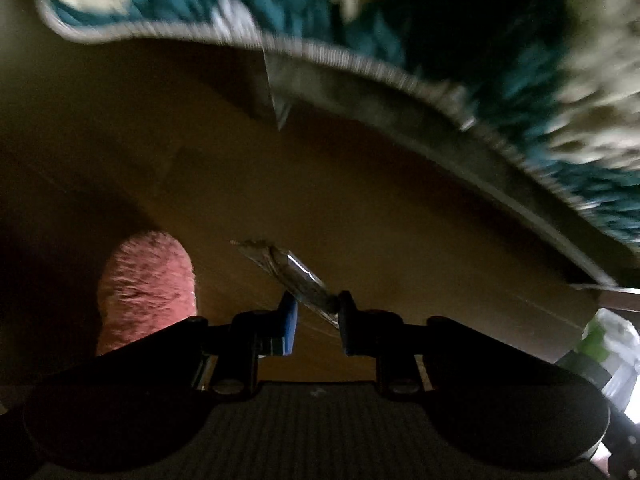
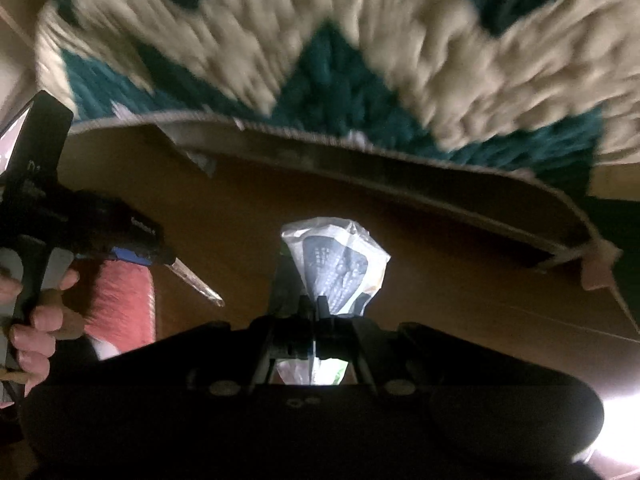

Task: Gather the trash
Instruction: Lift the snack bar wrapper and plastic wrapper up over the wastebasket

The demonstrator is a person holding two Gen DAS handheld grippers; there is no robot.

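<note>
- Both claws are holding trash right now, one piece each.
- Closest in the left wrist view, the left gripper (image 1: 316,312) has its jaws almost shut, pinched on a thin clear wrapper (image 1: 286,270). The wrapper sticks out far and to the left past the tips.
- Closest in the right wrist view, the right gripper (image 2: 314,308) is squeezed fully shut on a crumpled white plastic bag (image 2: 340,268) with a dark print on it. The bag puffs out just past the tips.
- Each grip is at one end of its piece, so I think the trash hangs free and can drop easily.
- Under both pieces sits a brown cardboard box (image 1: 280,160). I think this is where the trash goes, which is why both claws point down over it.
- A fuzzy pink thing (image 1: 146,292) lies to the left, near the box. I cannot tell what it is.
- A person's hand (image 2: 36,320) holds the left tool at the left edge of the right wrist view.
- Far behind the box is a shaggy teal and cream rug (image 2: 340,60), all blurry.
- My guess is the next step is letting go over the box.
</note>
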